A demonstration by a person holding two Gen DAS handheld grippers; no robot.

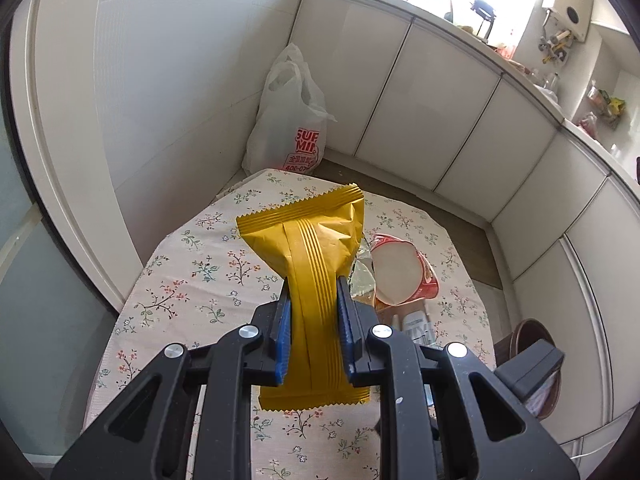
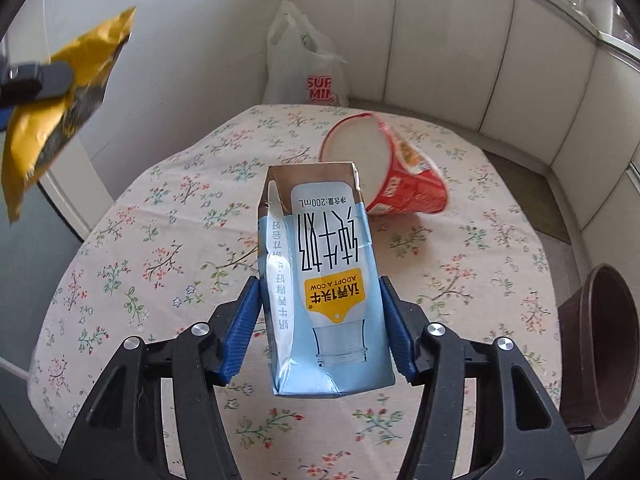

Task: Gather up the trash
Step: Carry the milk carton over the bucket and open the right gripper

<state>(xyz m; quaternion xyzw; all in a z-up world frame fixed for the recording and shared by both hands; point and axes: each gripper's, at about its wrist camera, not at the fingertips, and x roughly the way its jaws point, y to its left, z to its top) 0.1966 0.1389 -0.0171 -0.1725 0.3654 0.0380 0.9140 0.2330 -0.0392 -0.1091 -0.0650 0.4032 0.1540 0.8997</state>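
My left gripper [image 1: 312, 292] is shut on a yellow snack wrapper [image 1: 308, 248] and holds it above the flowered table [image 1: 192, 272]. The wrapper and left gripper also show at the far left of the right wrist view [image 2: 60, 92]. My right gripper [image 2: 320, 296] is shut on a light blue milk carton [image 2: 324, 280] and holds it above the table [image 2: 140, 240]. A red paper cup lies on its side on the table [image 2: 392, 176], beyond the carton; it also shows in the left wrist view [image 1: 404, 272], partly behind the wrapper.
A brown bin [image 2: 600, 344] stands at the table's right edge, also in the left wrist view [image 1: 532, 360]. A white plastic shopping bag [image 1: 288, 120] stands on the floor beyond the table, by the wall. White cabinets [image 1: 460, 128] run along the right.
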